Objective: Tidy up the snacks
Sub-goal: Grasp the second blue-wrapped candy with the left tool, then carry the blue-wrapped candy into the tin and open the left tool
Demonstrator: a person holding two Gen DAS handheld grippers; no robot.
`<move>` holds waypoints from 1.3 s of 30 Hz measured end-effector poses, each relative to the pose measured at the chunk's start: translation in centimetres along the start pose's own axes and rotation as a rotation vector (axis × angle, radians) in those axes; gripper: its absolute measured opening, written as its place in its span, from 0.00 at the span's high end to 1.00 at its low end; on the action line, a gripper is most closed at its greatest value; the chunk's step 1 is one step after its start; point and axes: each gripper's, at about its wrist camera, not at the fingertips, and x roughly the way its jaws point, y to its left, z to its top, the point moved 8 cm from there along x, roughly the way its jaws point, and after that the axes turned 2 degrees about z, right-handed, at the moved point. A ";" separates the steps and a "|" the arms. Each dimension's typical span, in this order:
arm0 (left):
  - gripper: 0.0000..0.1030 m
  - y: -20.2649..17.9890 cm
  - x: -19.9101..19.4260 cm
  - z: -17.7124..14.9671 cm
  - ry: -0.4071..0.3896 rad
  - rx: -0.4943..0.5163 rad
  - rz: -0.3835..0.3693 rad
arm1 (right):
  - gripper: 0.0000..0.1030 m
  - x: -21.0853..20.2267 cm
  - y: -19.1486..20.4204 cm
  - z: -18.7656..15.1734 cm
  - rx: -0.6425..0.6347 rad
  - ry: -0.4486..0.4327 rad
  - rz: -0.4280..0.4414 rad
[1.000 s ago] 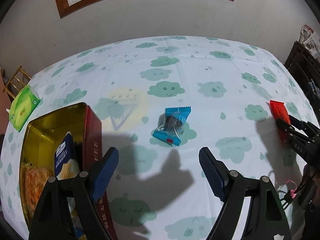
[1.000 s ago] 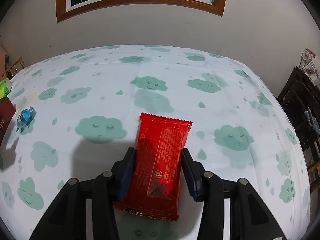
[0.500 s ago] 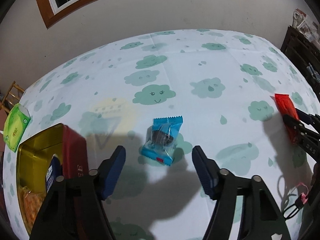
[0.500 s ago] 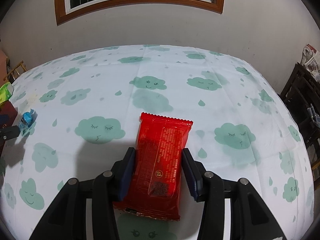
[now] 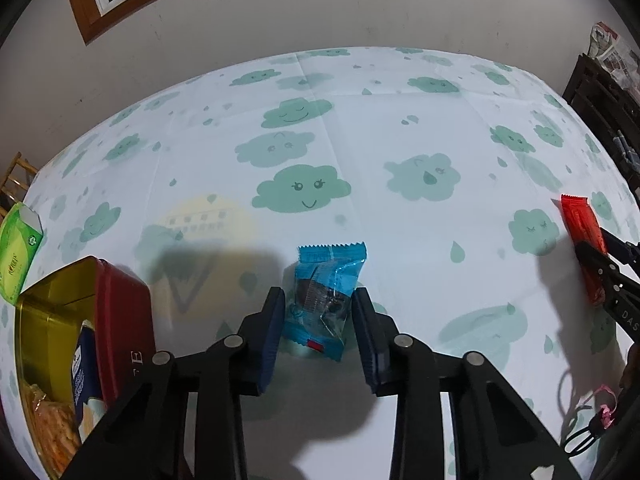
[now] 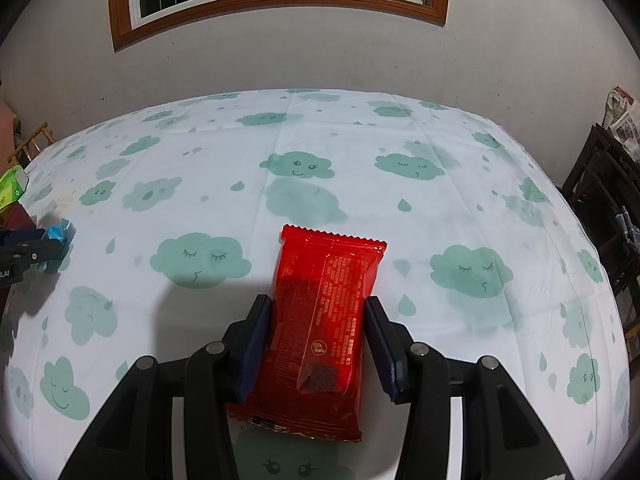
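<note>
Left wrist view: left gripper (image 5: 318, 312) is narrowed around the blue snack packet (image 5: 325, 296), both blue pads against the packet's sides; the packet lies on the cloud-print tablecloth (image 5: 360, 152) in the middle of the table, its serrated top edge pointing away from the camera. Toward the table's left edge sits an open red tin (image 5: 100, 320) with a gold interior, holding a blue-and-white packet (image 5: 82, 372) and orange snacks (image 5: 48, 428). A green box (image 5: 18, 256) lies just beyond the tin, at the left edge. Near the right edge, the right gripper (image 5: 600, 264) appears side-on with the red snack packet (image 5: 580, 236) between its fingers. Right wrist view: right gripper (image 6: 318, 328) is narrowed on the red snack packet (image 6: 324, 320), pads touching both long sides; whether the packet rests on the cloth or is lifted cannot be told. This view alone shows the packet's printed back and dark code patch. The left gripper (image 6: 24, 254) and the blue packet (image 6: 60, 234) show small at the far left; the tin's contents are not visible from here.
</note>
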 end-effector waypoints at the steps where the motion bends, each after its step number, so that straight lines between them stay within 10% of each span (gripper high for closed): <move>1: 0.73 0.0 0.0 0.0 -0.002 0.001 -0.001 | 0.53 0.0 0.0 0.0 0.000 0.000 0.000; 39: 0.79 0.1 -9.8 -6.3 -0.022 -0.102 -0.039 | 0.53 0.1 0.0 0.0 -0.005 0.000 -0.006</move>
